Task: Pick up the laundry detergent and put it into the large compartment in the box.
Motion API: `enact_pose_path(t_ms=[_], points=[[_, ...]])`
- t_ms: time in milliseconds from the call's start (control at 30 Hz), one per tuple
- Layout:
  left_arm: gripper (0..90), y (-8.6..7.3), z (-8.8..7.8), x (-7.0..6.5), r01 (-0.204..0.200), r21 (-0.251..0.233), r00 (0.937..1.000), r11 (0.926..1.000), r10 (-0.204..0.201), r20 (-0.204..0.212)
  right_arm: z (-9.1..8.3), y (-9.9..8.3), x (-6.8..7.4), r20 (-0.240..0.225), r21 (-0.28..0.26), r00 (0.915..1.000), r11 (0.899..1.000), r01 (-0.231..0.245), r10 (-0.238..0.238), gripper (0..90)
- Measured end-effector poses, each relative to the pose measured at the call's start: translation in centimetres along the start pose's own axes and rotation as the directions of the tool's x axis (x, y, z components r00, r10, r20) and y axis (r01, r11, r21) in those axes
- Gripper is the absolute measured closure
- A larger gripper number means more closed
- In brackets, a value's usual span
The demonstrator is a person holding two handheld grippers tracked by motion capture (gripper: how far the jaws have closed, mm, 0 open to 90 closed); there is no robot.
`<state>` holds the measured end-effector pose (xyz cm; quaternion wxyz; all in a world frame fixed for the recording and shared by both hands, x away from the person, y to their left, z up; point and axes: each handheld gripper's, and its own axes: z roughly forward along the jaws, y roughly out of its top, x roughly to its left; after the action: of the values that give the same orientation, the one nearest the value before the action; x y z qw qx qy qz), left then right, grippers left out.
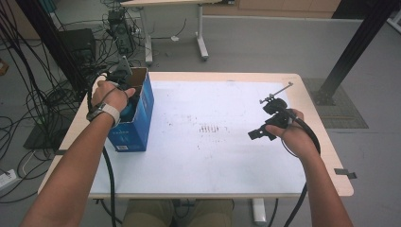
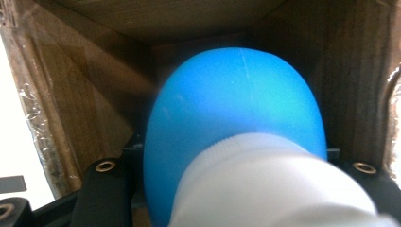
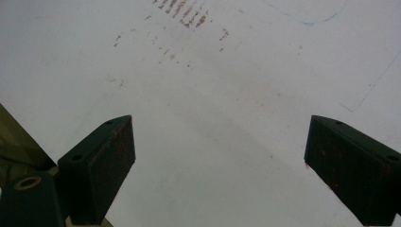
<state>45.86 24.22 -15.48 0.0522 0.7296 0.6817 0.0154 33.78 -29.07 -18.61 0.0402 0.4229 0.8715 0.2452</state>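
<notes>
Two tools were in play here, one per hand, so going view by view. From the high view, the left tool [image 1: 124,78] was dipped into the open top of a blue cardboard box [image 1: 137,118] standing at the left edge of the white surface [image 1: 213,156], with the left hand [image 1: 109,94] right over the box and a watch on that wrist. Something blue sat down inside the box by the hand, though from up there it was hard to make out. Over on the right side of the surface, well apart from the box, the right tool [image 1: 259,134] hung just above the bare white top in the right hand [image 1: 293,135], its cable looping back along the forearm. Next, the left gripper view: pretty much all blue bottle [image 2: 236,118], a rounded blue body with a white ribbed cap [image 2: 265,184] end nearest the camera, sitting inside the brown cardboard walls of the box. The left tool was clenched on that bottle, the black jaws hugging it low on both sides. Then the right gripper view: both black jaws stood wide apart with nothing between them, so the right tool [image 3: 220,156] was released, pointing down at the white surface with some faint reddish scuff marks [image 3: 184,19] farther out.
</notes>
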Motion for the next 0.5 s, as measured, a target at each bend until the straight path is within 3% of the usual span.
enact_pose_path(t_ms=[500], points=[[39.0, 0.05, 0.01, 0.08, 0.0, 0.001, 1.0, 1.0, 0.0, 0.001, -0.06, -0.12, -0.12, 0.001, -0.002, 1.0, 1.0, -0.003, 0.003, 9.5]])
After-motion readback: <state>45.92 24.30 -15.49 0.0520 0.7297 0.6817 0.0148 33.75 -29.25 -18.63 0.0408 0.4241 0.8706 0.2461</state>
